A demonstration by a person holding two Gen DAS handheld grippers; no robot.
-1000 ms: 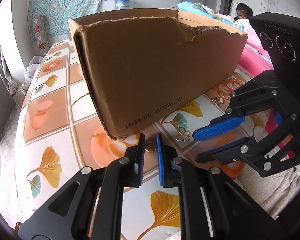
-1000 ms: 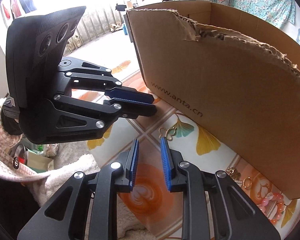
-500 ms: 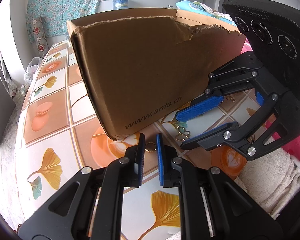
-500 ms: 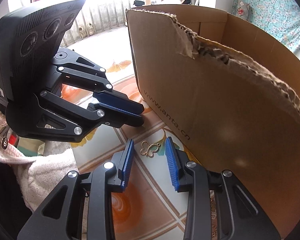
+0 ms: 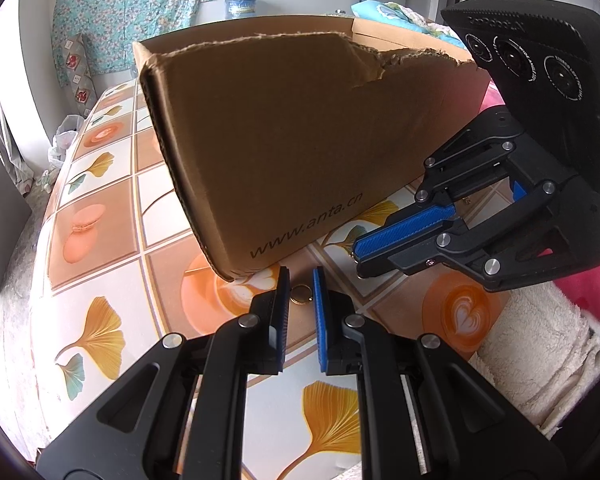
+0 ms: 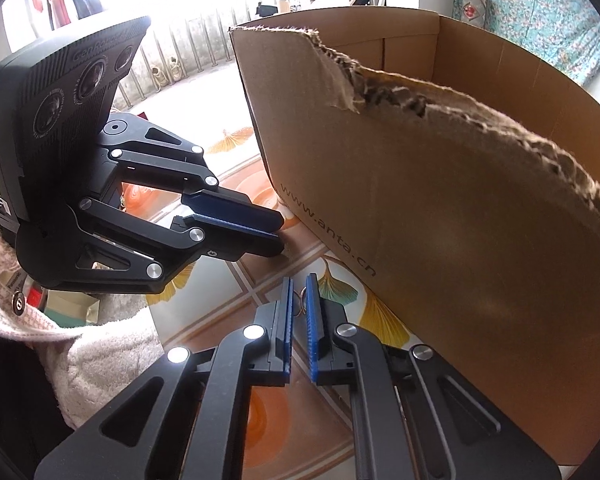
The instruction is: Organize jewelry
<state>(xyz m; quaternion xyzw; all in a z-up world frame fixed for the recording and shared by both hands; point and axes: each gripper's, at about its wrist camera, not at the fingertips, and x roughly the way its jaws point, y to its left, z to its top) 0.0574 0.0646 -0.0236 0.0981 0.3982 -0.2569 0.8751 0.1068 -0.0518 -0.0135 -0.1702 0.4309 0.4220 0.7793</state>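
Though drawn in just now to a slit, grips only a thin twist of wire: right claw, pads on either side of the gold charm, low over the patterned table and just beside the front wall of the cardboard box. Judged very light, stiff yet easily bent, and slippery against ribbed blue pads. Best taken across both loops, near the fingertips, with gentle pressure; likely to swivel or slide out if caught by one loop alone.

Nearer the box corner: left claw, narrow, tips flanking a gold ring lying on the table. Cannot tell whether the pads press on the ring or merely stand beside it. Looks hard, smooth and rounded, hence prone to roll or squirt away when squeezed off its widest line; best held straight across the band.

Probably needs carrying over the torn top edge of the box, if meant for inside; box floor hidden in both views.
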